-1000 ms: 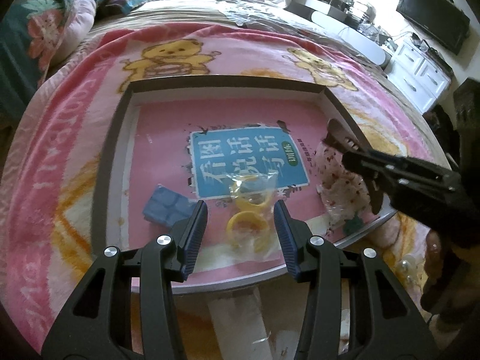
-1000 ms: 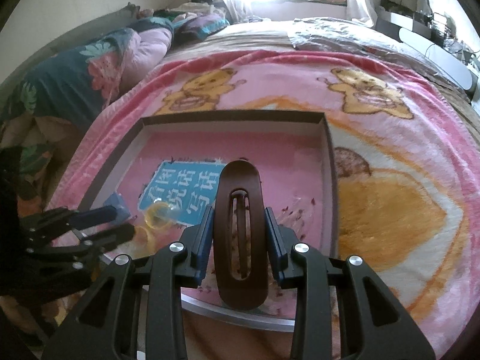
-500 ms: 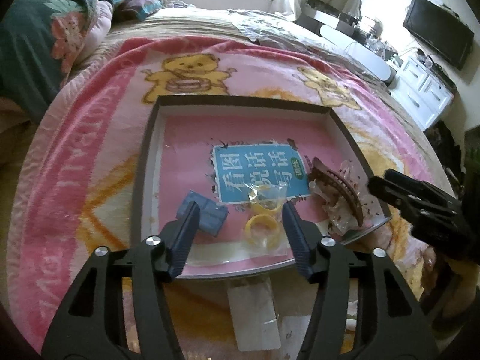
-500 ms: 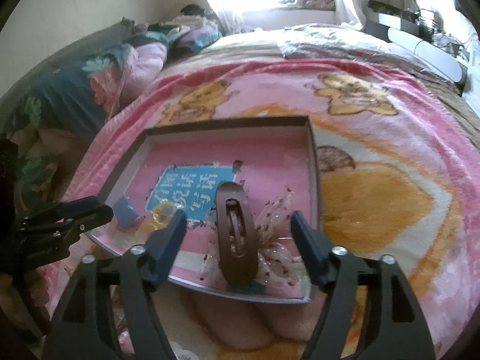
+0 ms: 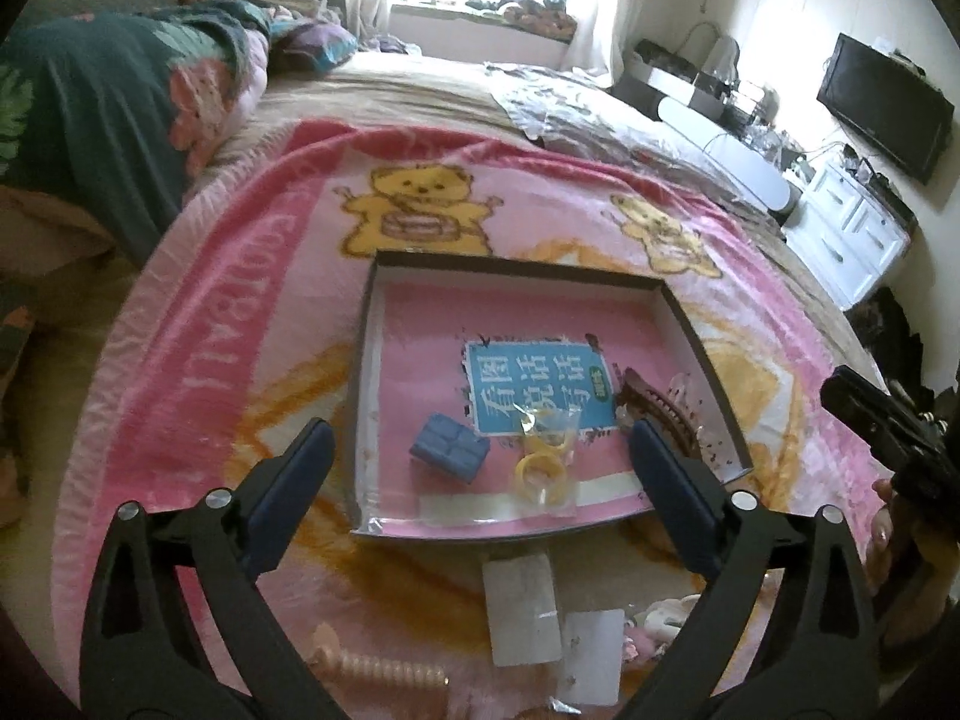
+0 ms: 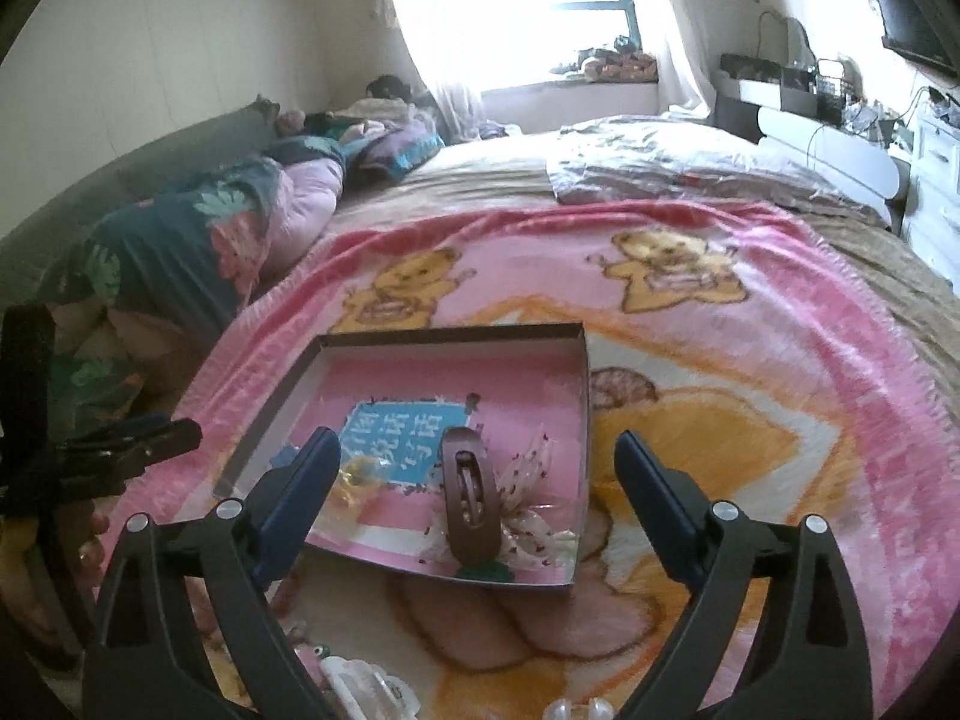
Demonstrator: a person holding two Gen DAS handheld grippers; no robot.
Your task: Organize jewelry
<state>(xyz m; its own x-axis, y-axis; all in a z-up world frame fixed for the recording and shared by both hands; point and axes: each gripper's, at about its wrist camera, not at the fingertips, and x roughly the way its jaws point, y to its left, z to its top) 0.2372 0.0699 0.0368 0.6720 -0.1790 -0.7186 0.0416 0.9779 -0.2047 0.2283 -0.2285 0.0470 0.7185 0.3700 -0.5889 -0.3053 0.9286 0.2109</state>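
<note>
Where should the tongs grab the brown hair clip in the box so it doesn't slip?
Probably across the brown hair clip's long narrow body, about halfway along, pinching its two long sides. It lies flat on a frilly white bow near the box's right wall, so coming down from above and the near side looks best. Its ends are rounded and would likely slip.

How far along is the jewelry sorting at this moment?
Done: the brown hair clip, yellow rings in a clear bag and a blue box lie in the shallow tray. In hand: nothing; the left tongs and right tongs have just been opening and stand wide, empty. Left: a beaded bracelet and clear packets lie on the blanket outside the tray.
</note>
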